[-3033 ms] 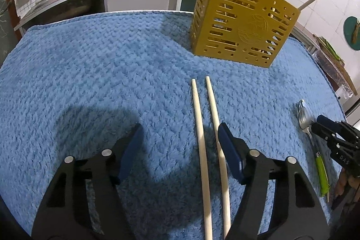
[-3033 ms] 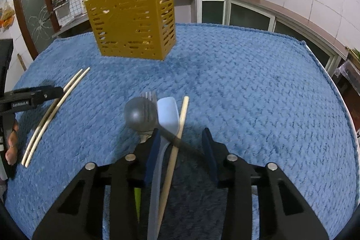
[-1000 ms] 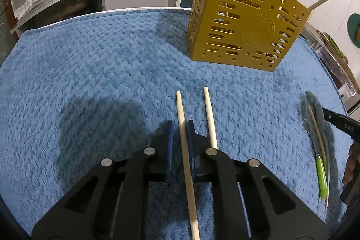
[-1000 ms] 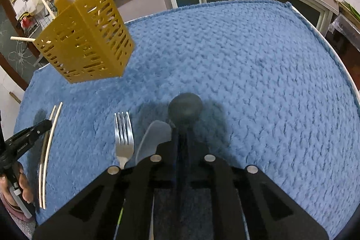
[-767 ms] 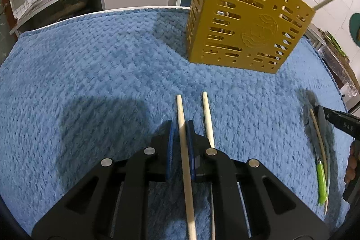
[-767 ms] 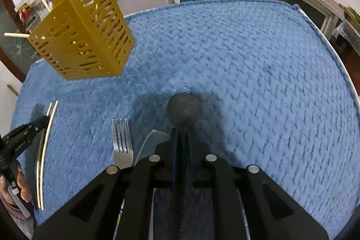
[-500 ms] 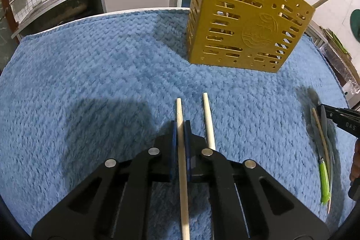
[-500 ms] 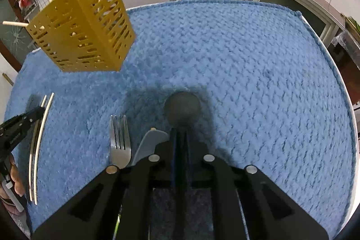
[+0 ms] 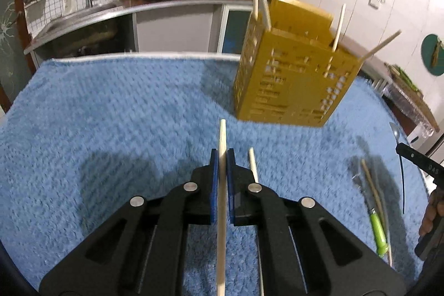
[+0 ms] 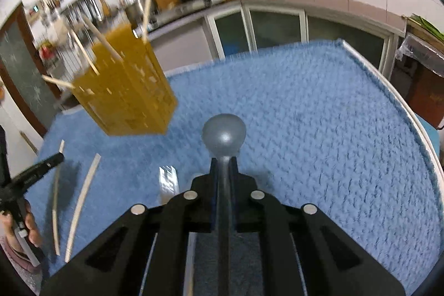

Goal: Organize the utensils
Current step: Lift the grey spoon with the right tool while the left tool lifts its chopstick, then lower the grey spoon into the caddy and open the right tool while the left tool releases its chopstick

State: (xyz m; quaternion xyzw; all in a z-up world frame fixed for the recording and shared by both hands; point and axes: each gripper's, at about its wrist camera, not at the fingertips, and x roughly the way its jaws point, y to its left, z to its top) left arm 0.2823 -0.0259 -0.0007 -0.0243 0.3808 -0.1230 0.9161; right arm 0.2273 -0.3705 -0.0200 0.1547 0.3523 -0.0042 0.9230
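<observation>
Currently: left gripper — jaws clamped on one pale chopstick, its tip short of the yellow slotted holder on the blue towel; second chopstick lying just beside; right gripper — jaws closed on a grey spoon; fork on the towel alongside.

Fork right of chopstick; holder behind.

Two loose chopsticks – one fork (blurred)
</observation>
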